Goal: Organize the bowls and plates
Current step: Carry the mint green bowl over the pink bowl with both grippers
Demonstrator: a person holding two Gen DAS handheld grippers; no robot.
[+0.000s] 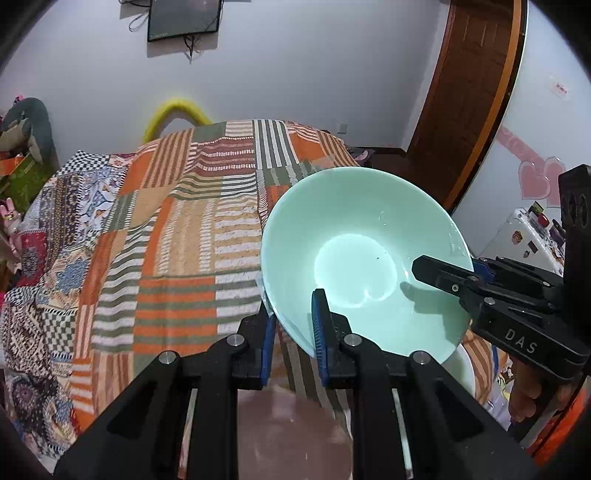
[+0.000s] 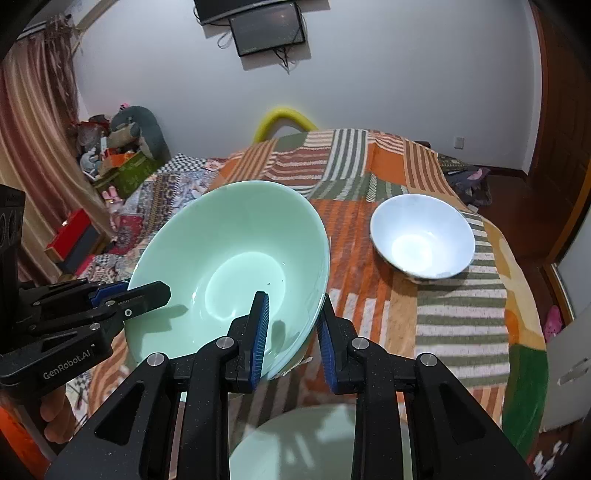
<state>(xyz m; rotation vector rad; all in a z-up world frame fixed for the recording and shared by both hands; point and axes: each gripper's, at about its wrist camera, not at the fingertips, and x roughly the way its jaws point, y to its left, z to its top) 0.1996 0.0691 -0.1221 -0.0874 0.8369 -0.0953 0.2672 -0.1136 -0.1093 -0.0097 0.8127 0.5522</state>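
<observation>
Green bowl (image 2: pixel 229 266) lifted above patterned bed (image 2: pixel 443 314), left hand-held gripper (image 1: pixel 293 332) and right hand-held gripper (image 2: pixel 293 328) each clamped on its near rim. Step: carrying. Next, probably level lowering into white bowl (image 2: pixel 423 236), far right.

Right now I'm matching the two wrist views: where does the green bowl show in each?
Left wrist view: green bowl at centre-right, tilted, both tools clamped on its rim.
Right wrist view: green bowl at centre-left, the white bowl to its right.
Shared landmark: the wall-mounted screen at top.
</observation>
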